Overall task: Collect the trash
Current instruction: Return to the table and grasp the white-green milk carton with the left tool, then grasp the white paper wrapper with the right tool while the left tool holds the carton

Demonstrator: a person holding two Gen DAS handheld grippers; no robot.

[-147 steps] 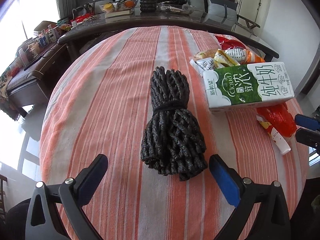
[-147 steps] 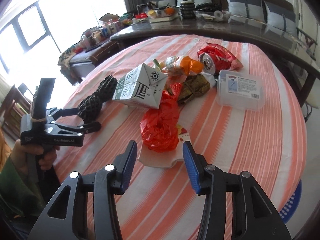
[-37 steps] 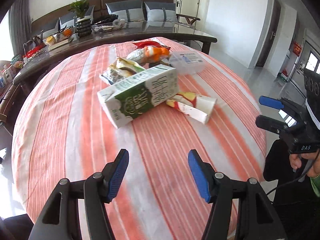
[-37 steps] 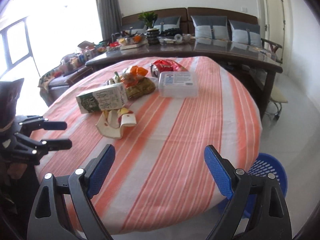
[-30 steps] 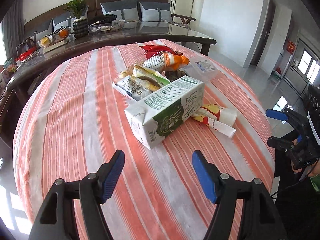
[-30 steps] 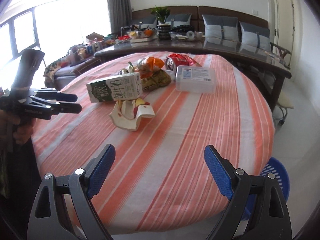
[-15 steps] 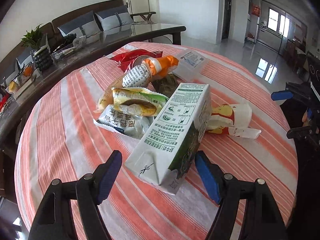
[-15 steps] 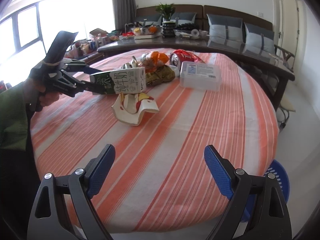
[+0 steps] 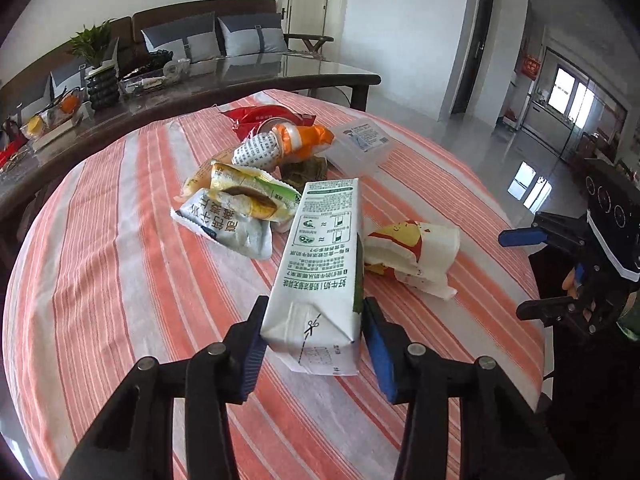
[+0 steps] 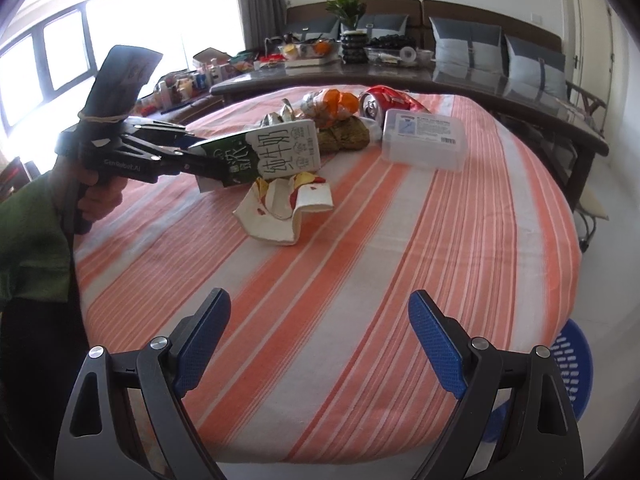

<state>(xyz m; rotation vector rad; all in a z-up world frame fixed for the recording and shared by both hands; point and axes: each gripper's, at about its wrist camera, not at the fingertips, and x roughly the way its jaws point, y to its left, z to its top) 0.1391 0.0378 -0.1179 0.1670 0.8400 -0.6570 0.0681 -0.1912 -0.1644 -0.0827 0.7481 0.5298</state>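
Milk carton: I see the milk carton (image 9: pixel 320 272) lying on the striped desk (image 9: pixel 120 280), its gabled end toward me, between my left pads.
Left tongs: my left tongs (image 9: pixel 314 344) are closing, both blue pads against the carton's sides.
Neighbours: a crumpled paper wrapper (image 9: pixel 412 256) sits just beside the carton; snack packets (image 9: pixel 236 208) lie beyond it, then a clear plastic box (image 9: pixel 360 144).
Right tongs: my right tongs (image 10: pixel 316 340) hang wide apart over bare cloth, nothing between them.
Floor: a blue basket (image 10: pixel 572 364) stands beside the desk.
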